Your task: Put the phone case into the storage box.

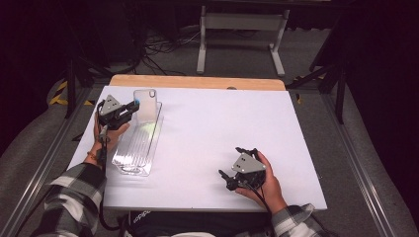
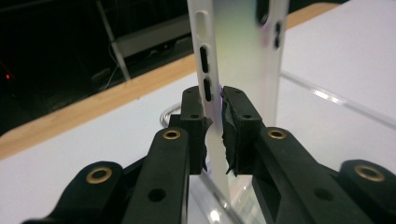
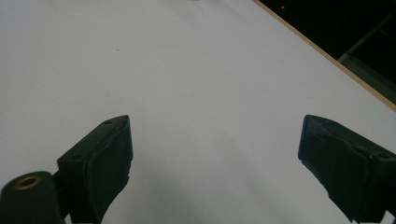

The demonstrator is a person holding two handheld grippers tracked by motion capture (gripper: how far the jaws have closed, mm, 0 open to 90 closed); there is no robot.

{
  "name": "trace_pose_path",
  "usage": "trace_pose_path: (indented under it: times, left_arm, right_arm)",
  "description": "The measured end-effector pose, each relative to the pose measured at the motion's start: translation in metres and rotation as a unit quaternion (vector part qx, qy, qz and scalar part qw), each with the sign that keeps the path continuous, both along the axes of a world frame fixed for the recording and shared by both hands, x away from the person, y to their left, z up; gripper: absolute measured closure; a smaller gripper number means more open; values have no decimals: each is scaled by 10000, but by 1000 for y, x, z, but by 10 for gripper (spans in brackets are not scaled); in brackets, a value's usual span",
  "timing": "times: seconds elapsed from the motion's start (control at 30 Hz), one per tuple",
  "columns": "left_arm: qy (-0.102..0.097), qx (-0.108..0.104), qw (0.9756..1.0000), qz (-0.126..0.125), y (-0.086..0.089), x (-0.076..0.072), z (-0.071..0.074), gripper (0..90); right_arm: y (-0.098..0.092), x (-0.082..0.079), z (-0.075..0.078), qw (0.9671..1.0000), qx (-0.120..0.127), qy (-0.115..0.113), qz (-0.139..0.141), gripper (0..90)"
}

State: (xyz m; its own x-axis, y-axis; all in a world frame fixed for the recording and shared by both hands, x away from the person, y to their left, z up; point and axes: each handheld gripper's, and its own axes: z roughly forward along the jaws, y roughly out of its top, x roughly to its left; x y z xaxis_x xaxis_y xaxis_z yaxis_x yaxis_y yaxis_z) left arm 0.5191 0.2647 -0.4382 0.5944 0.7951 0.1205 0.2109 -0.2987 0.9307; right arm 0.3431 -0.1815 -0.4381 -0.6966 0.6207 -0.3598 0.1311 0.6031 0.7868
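High view: a clear tray [image 1: 129, 157] near the table's [image 1: 207, 138] left edge holds an upright phone case [image 1: 146, 103], pinched by the left gripper [image 1: 132, 106]. Left gripper view reveals its button slots; right gripper [image 1: 228, 178] rests spread.

Left gripper [image 1: 132, 106] raised, jaws nearly closed – right gripper [image 1: 228, 178] low, jaws wide apart, plaid sleeves
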Motion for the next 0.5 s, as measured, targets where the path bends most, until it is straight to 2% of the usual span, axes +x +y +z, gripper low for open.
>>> trace_pose_path:
  times: [0.07, 0.1, 0.17, 0.3, 0.4, 0.5]
  left_arm:
    - [-1, 172, 9998, 93, -2, 1, -1, 782]
    - [0, 152, 9999, 81, -2, 1, -1, 780]
    - [-10, 253, 9996, 131, -3, 1, -1, 777]
    - [-19, 226, 9996, 169, -4, 1, -1, 747]
    - [-50, 273, 9992, 301, -5, 1, -1, 698]
    - [-49, 265, 9992, 298, -5, 1, 0, 701]
  right_arm:
    - [0, 0, 0, 10000, -11, -7, 1, 109]
    - [0, 0, 0, 10000, -12, -9, 1, 109]
    - [0, 0, 0, 10000, -13, 0, 4, 109]
    - [1, 0, -1, 10000, -40, 30, 23, 111]
    - [2, 0, -2, 9999, -96, 76, 48, 111]
    - [3, 1, -2, 9999, -105, 64, 51, 112]
